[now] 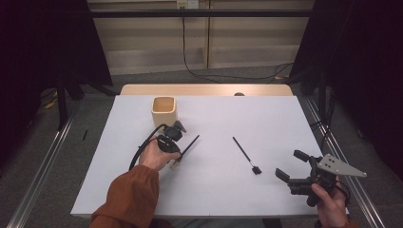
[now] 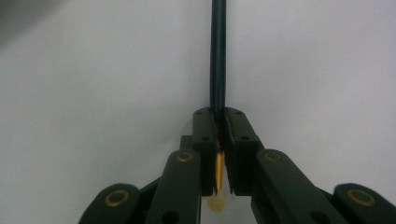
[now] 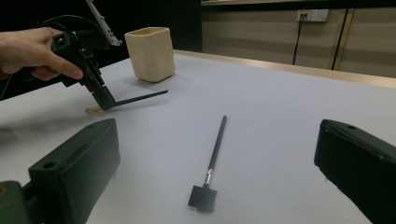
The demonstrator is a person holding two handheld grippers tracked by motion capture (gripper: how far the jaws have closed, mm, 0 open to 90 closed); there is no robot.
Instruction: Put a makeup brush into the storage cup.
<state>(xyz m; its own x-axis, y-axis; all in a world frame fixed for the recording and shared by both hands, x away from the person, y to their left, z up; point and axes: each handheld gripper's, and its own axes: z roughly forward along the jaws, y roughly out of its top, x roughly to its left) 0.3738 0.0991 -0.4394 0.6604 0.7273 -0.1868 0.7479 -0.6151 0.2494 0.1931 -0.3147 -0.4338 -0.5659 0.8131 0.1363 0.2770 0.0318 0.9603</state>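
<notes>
My left gripper (image 1: 177,153) is left of the table's middle, pointing down at the tabletop, shut on a thin brush (image 1: 191,143) with a dark handle. In the left gripper view its pads (image 2: 205,128) pinch the brush (image 2: 218,56) just above the gold ferrule, and a pale tip shows below. From the right gripper view, the left gripper (image 3: 103,100) holds that brush (image 3: 140,98) nearly level, low over the table. A second dark brush (image 1: 244,153) with a flat square head lies loose right of centre. My right gripper (image 1: 291,165) is open at the front right with nothing between its jaws.
A cream square cup (image 1: 164,111) stands upright at the back left, just beyond the left gripper. The white tabletop (image 1: 214,190) has a wooden strip along its far edge. Metal rails and dark curtains flank the table.
</notes>
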